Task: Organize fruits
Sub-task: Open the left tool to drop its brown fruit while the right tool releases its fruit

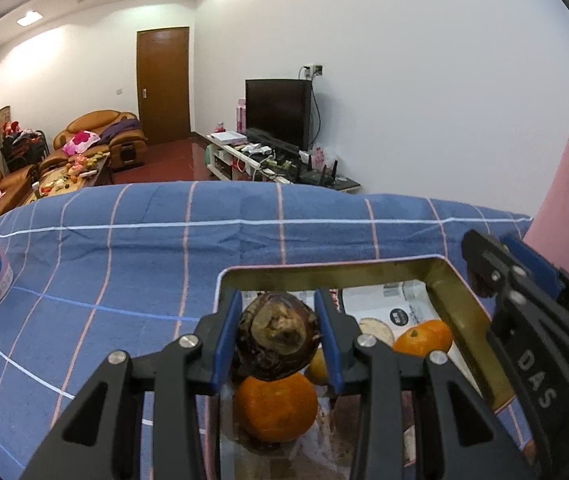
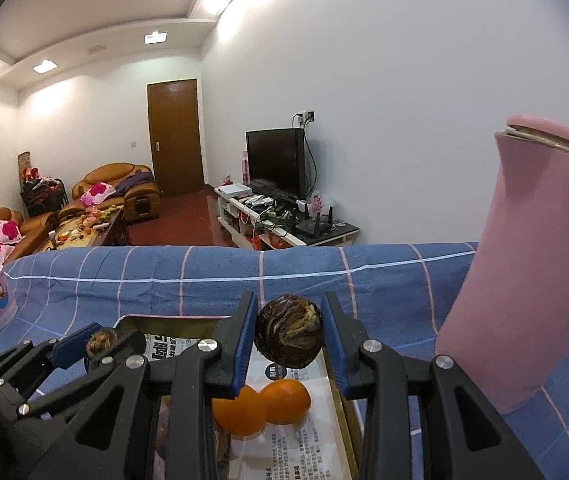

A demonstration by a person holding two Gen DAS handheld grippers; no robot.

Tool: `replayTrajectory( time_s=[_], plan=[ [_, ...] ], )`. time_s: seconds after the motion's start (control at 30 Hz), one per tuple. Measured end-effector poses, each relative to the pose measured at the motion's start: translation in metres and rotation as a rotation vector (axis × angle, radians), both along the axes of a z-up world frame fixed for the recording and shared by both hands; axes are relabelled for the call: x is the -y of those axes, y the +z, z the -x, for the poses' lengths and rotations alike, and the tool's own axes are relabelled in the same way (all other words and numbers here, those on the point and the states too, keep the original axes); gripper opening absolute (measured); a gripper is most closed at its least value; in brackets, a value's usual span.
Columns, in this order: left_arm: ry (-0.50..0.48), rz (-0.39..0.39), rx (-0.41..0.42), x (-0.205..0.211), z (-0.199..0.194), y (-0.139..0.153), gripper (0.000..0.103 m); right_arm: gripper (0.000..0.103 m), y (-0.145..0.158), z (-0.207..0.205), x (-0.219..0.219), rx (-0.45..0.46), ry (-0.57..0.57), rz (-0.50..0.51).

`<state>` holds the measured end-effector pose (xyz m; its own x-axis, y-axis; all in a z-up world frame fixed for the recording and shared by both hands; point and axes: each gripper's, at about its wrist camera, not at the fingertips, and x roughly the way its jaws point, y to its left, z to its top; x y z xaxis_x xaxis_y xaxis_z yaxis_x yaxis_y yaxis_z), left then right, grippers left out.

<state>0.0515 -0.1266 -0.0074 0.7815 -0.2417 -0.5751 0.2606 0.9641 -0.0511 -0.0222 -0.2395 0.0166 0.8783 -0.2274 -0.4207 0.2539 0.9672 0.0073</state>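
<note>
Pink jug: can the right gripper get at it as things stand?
Probably not yet. The right gripper is shut on a brown fruit over the tray; the pink jug stands unobstructed to its right.

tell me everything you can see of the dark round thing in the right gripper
The dark brown, rough-skinned round fruit has a paler yellowish scarred patch on its facing side. It looks dry and ridged, like a water chestnut. The right gripper holds it between its blue-padded jaws, lifted above the gold-rimmed tray, which is lined with printed paper and holds two oranges.
</note>
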Motion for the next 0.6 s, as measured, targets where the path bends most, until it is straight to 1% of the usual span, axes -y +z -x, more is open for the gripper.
replayTrajectory(
  time_s=[0.23,0.37,0.53,0.6],
  plan=[
    [-0.015,-0.007,-0.076,0.004,-0.01,-0.012,0.039,0.035,-0.008,-0.017,0.006,-0.074,0.02,-0.045],
    [-0.015,-0.031,-0.085,0.008,-0.011,-0.015,0.039,0.035,-0.013,-0.022,0.008,-0.106,0.038,-0.072],
    [-0.02,-0.067,-0.071,0.013,-0.01,-0.017,0.039,0.035,-0.022,-0.033,0.013,-0.159,0.069,-0.121],
    [-0.023,-0.072,-0.069,0.017,-0.009,-0.016,0.039,0.035,-0.025,-0.036,0.014,-0.166,0.083,-0.141]
  ],
)
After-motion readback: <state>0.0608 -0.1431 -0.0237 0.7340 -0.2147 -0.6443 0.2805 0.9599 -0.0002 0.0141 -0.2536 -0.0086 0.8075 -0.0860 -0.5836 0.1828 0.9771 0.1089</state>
